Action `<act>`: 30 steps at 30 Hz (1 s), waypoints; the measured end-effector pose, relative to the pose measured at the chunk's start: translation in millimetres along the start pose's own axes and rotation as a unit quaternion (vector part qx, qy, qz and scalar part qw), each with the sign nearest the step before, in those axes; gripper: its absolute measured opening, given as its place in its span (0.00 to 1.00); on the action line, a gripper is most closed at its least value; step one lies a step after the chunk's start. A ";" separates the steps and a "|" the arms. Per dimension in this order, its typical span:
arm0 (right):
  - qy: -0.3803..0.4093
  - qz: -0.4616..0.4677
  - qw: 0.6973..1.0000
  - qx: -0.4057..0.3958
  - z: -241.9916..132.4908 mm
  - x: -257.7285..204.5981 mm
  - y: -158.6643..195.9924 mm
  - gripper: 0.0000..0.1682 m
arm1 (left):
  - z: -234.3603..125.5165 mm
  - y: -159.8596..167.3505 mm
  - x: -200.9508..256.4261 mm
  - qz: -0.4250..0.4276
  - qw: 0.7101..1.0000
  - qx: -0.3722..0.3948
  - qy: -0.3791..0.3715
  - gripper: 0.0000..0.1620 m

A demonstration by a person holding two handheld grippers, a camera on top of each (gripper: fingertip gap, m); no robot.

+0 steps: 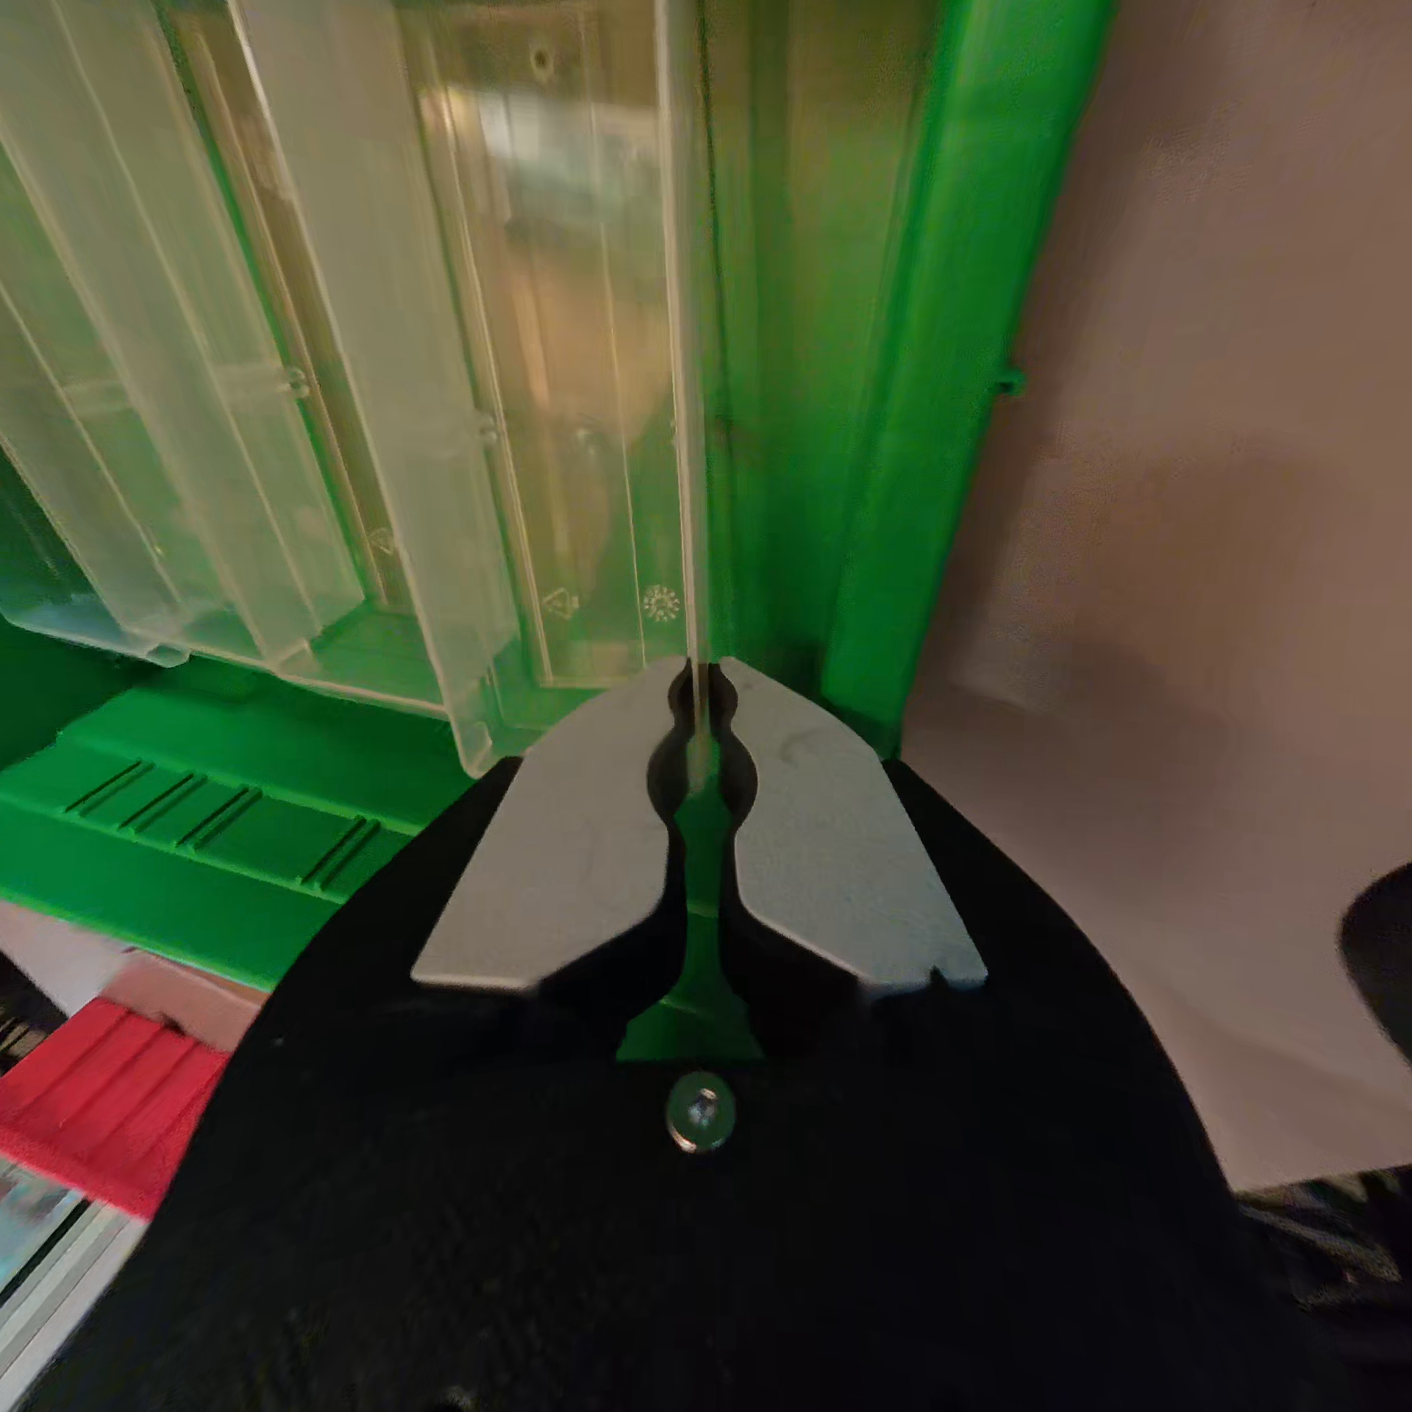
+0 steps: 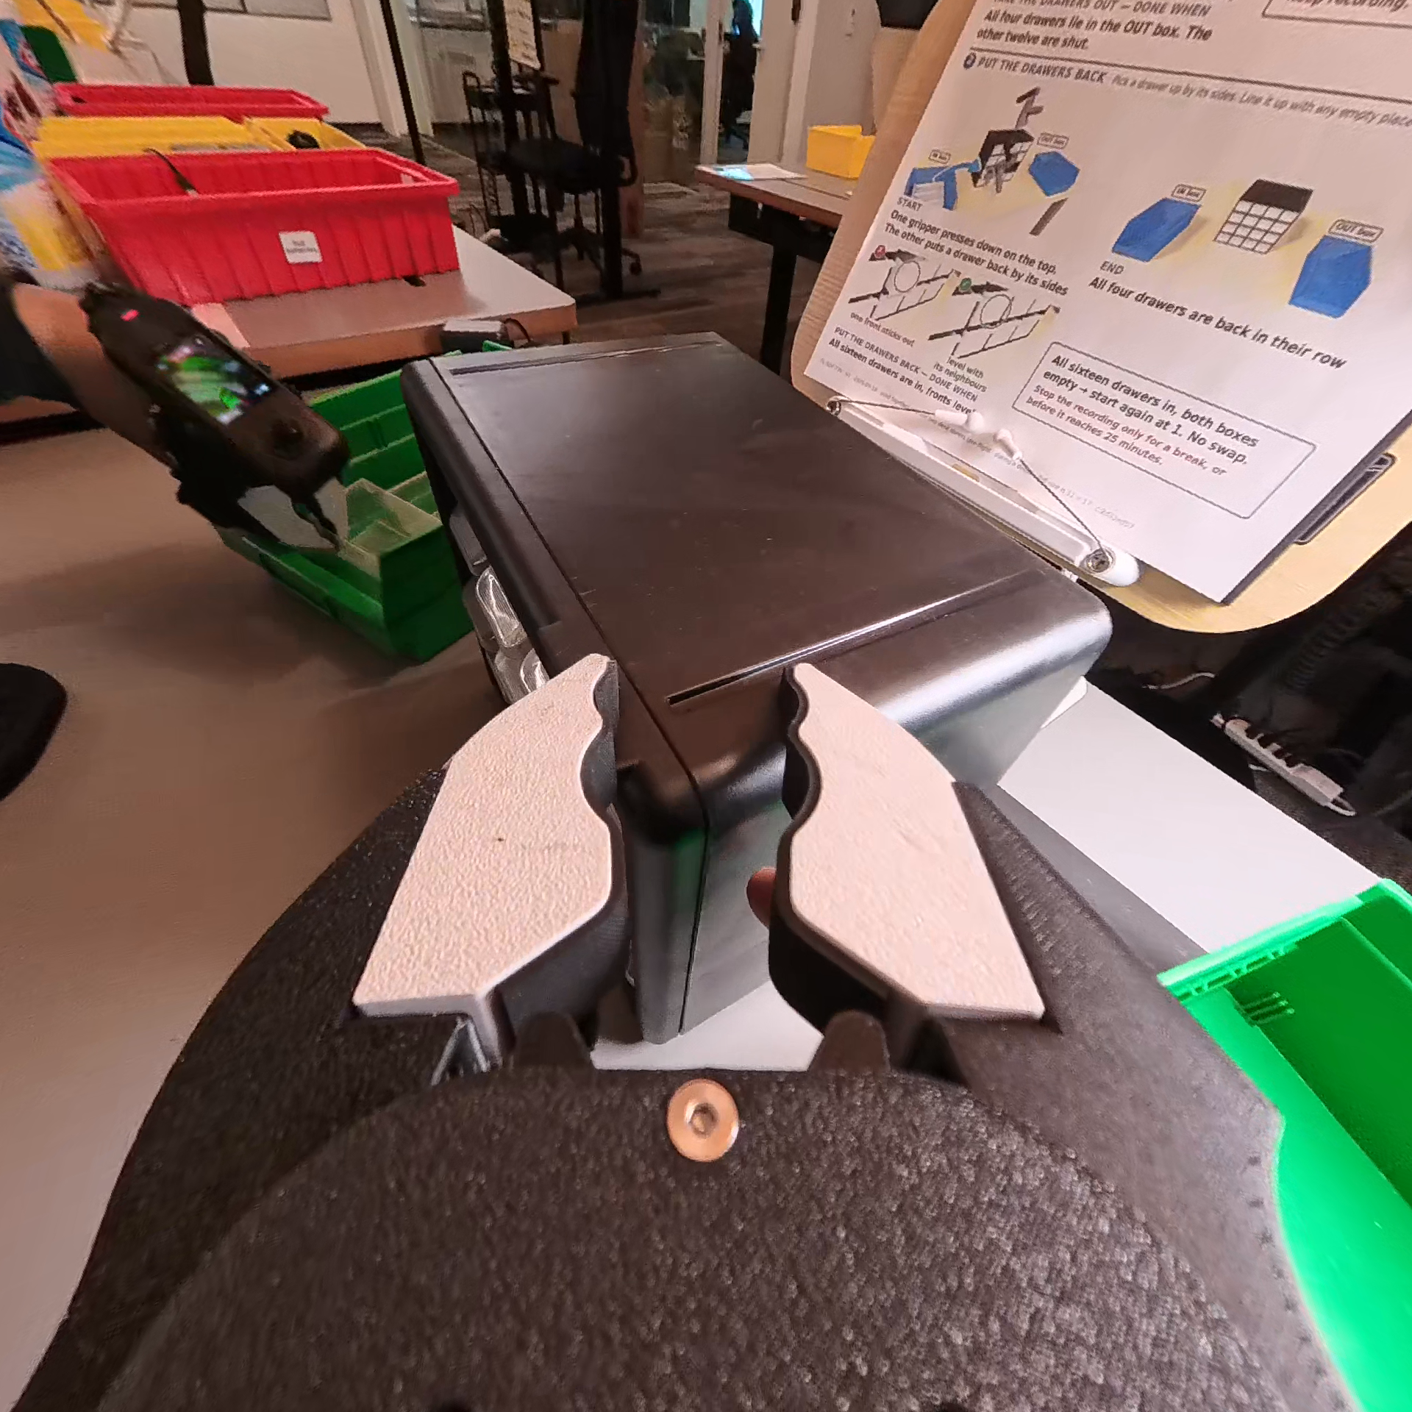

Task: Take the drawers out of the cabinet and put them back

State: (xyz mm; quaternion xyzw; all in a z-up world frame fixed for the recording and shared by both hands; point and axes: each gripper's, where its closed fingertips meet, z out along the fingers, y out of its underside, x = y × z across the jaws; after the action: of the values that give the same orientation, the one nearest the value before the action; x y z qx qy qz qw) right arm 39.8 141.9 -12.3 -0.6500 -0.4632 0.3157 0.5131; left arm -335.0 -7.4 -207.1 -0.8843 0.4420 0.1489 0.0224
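The setting is an open-plan office used as a data-collection workspace. Evidence: carpeted floor (image 2: 688,252), height-adjustable desks (image 2: 772,191) and a black office chair (image 2: 565,153) in the background, with glass partitions behind them. Stackable plastic storage bins — red (image 2: 252,214), yellow (image 2: 153,134) and green (image 2: 397,581) — sit on beige tabletops (image 2: 191,802). A printed instruction sheet (image 2: 1146,267) with diagrams is clipped to a tilted wooden board (image 2: 856,229) — typical of a supervised recording station. A power strip (image 2: 1284,772) lies on the floor.
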 end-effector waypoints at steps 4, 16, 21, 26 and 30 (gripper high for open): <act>0.002 0.008 1.000 0.005 0.3 -0.8 0.0 0.23 | -18.5 -15.2 9.2 -0.002 0.998 0.061 0.002 0.04; 0.007 0.011 1.000 0.012 -0.1 -2.2 0.0 0.22 | -63.5 -38.4 27.8 -0.182 0.972 0.125 0.077 0.03; 0.007 0.011 1.000 0.014 -0.3 -2.3 0.1 0.22 | -59.0 -49.6 31.3 -0.199 0.967 0.139 0.075 0.05; 0.006 0.012 1.000 0.017 -0.4 -2.2 0.2 0.22 | -60.3 -53.6 41.2 -0.163 0.974 0.141 0.070 0.16; 0.005 0.012 1.000 0.019 -0.6 -1.8 0.2 0.21 | -66.5 -52.0 49.3 -0.099 0.984 0.141 0.044 0.21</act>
State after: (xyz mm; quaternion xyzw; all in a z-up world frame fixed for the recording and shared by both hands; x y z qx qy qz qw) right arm 39.7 140.0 -12.5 -0.6473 -0.4461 0.3273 0.5242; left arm -249.9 -25.4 -162.3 -0.9174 0.3692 0.0427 0.1421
